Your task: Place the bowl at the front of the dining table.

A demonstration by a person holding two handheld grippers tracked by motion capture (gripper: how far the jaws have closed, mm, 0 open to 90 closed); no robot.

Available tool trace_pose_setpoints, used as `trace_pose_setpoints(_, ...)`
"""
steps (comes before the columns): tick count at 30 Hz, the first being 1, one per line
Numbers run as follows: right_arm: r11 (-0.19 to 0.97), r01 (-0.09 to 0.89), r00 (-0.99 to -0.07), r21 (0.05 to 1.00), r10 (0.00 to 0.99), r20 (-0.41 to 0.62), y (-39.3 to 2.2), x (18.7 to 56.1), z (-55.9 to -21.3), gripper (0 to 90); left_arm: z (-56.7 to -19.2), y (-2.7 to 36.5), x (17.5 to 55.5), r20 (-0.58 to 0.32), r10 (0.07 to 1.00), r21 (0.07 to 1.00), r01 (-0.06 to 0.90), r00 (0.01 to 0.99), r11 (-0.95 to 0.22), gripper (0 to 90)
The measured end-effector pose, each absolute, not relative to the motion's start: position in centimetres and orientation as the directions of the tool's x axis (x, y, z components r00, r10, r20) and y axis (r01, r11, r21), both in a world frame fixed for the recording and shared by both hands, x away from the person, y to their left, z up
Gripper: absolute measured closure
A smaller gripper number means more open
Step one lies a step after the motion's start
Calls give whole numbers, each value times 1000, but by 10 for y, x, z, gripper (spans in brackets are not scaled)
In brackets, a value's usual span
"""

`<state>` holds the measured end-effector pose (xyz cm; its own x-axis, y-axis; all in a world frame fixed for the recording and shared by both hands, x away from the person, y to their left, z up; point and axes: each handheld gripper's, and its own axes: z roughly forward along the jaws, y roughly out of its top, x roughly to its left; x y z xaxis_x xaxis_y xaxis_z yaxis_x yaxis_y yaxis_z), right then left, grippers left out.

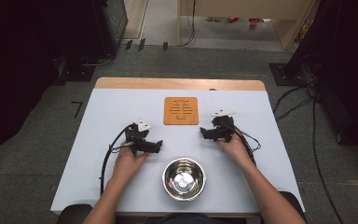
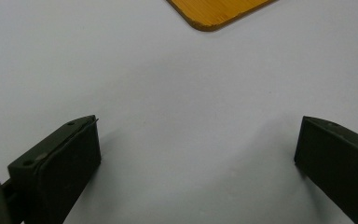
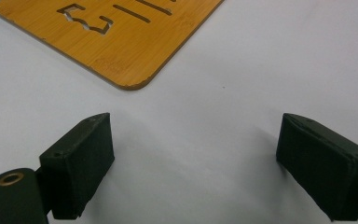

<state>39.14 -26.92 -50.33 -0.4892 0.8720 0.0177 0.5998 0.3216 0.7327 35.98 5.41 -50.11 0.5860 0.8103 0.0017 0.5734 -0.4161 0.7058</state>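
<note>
Two objects sat on the table (image 1: 121, 107): a bamboo trivet (image 1: 181, 110) and a stainless steel bowl (image 1: 183, 178). Trivet lay flat at centre, toward the far edge, square with rounded corners, orange-brown, with slots cut through it in a pattern. In the right gripper view the trivet (image 3: 107, 32) showed straight slits plus a stepped cut-out and a fine wood grain; in the left gripper view one rounded corner of it (image 2: 214, 11) was visible at the top. Bowl stood upright near the person's edge, between the two forearms, shiny inside, with something pale and unclear at its bottom, maybe a reflection.

Left gripper (image 1: 160, 146) rested low over the table, left of the bowl, held by the left hand (image 1: 128, 161), jaws pointing right; in its own view the left gripper (image 2: 196, 140) had its jaws spread wide with bare tabletop between them. Right gripper (image 1: 202, 134) sat just right of the trivet's near corner, held by the right hand (image 1: 233, 144), jaws pointing left toward the trivet; its own view showed the right gripper (image 3: 196, 135) spread wide too, nothing between the jaws, trivet corner just beyond them.

Tabletop was covered pale white-blue, with a wooden strip along the far edge. Grey carpet floor (image 1: 214, 60) around it, dark equipment on both sides, cables (image 1: 303, 100) trailing on the right, a light wooden panel at the back.
</note>
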Motion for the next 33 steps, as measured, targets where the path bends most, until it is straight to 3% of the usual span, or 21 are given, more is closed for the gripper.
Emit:
trace_pose_setpoints(24, 321, 606, -487, 727, 873, 21, -269, 392, -503, 99, -501, 54, 360, 1, 810, 706, 574, 586, -416, 1)
trace_pose_setpoints(33, 307, 629, -471, 714, 882, 36, -269, 394, -500, 140, -501, 54, 360, 1, 810, 706, 574, 586, -416, 1)
